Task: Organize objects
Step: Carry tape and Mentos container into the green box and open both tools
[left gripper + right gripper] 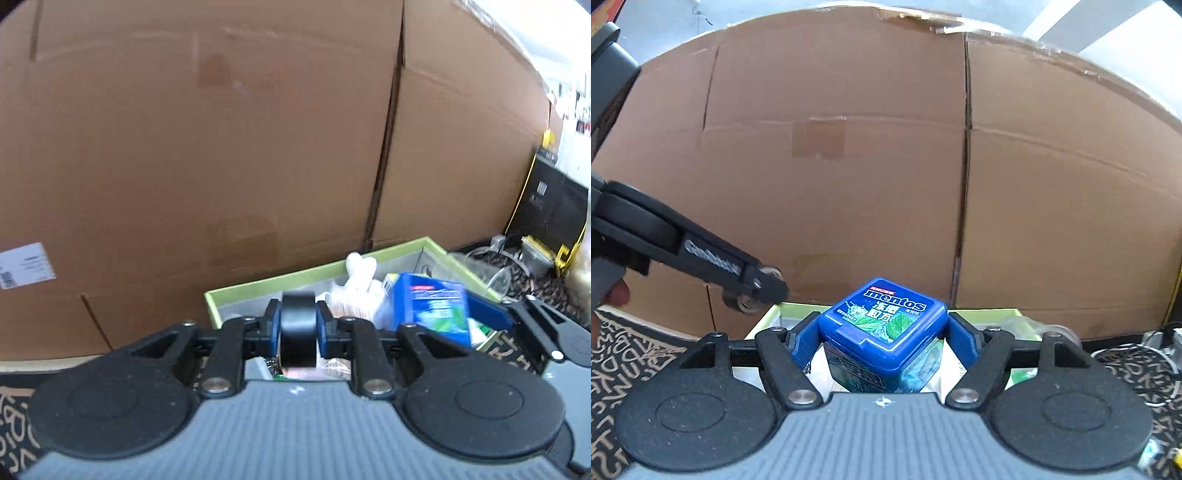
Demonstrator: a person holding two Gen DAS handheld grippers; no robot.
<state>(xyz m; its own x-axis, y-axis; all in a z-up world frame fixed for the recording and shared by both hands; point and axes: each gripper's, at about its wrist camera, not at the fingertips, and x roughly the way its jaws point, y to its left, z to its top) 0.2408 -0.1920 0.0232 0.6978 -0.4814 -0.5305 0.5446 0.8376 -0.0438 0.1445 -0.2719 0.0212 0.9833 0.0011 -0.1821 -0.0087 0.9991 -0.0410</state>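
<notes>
My left gripper [298, 325] is shut on a black roll of tape [298, 332], held on edge above the near side of a green-rimmed box [280, 282]. My right gripper [884, 341] is shut on a blue Mentos gum box [886, 325], held above the same green-rimmed box [768, 314]. The Mentos box also shows in the left wrist view [432, 306], to the right of the tape. The box holds a white plastic bag [356, 291] and other small items. The left gripper's arm shows at the left of the right wrist view [701, 258].
Large brown cardboard boxes [207, 147] stand right behind the green-rimmed box. A dark mat with letter print [628, 369] covers the surface. A black and yellow case [546, 210], a clear jar [535, 258] and cables lie at the right.
</notes>
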